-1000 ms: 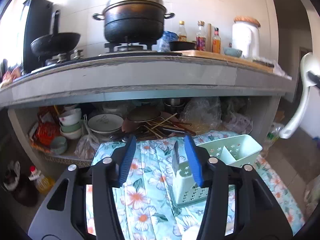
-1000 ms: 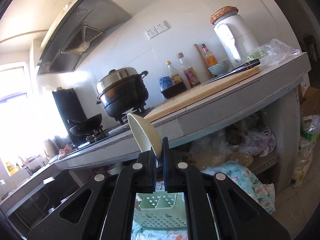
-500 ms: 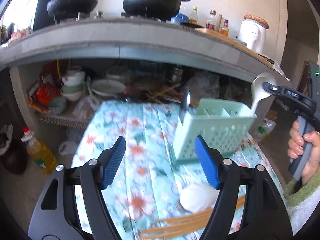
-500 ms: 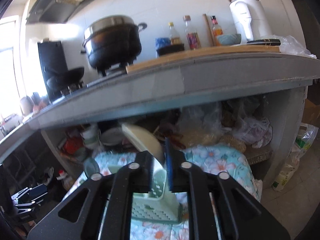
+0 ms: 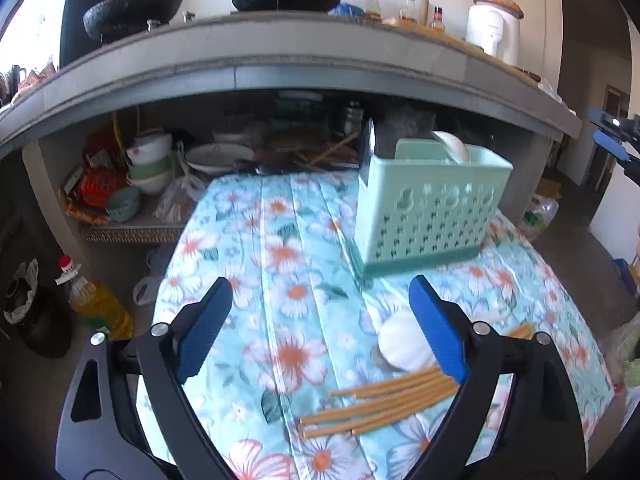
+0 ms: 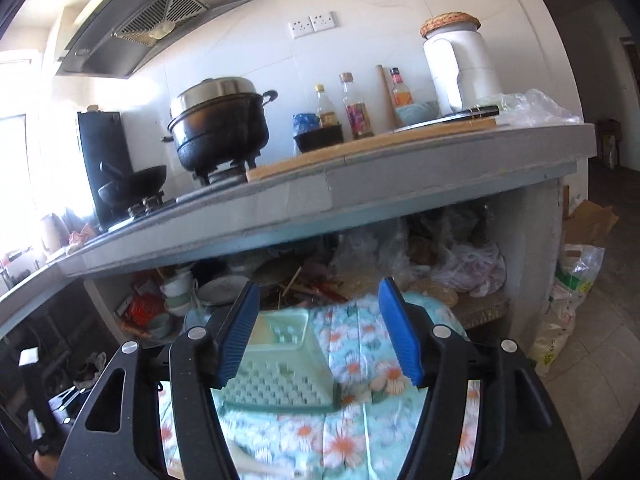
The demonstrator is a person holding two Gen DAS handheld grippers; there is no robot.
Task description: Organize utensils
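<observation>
A mint-green utensil basket [image 5: 430, 208] stands on the floral cloth [image 5: 280, 264]. A white spoon [image 5: 452, 146] and a metal spoon [image 5: 370, 140] stick up out of it. A second white spoon [image 5: 402, 342] and a bundle of wooden chopsticks [image 5: 380, 400] lie on the cloth in front. My left gripper [image 5: 320, 328] is open and empty above the cloth, near the chopsticks. My right gripper [image 6: 320, 332] is open and empty above the basket [image 6: 280, 372]; it also shows at the right edge of the left wrist view [image 5: 612, 140].
A grey counter [image 6: 360, 188] overhangs the table, with a black pot [image 6: 220, 128], a pan [image 6: 132, 184], bottles and a white jug [image 6: 460, 68]. Bowls [image 5: 150, 164] and plates fill the shelf below. An oil bottle [image 5: 96, 300] stands on the floor at left.
My right gripper has let go of the white spoon, which now stands in the basket, and has opened and lifted. My left gripper has drawn back and opened wider.
</observation>
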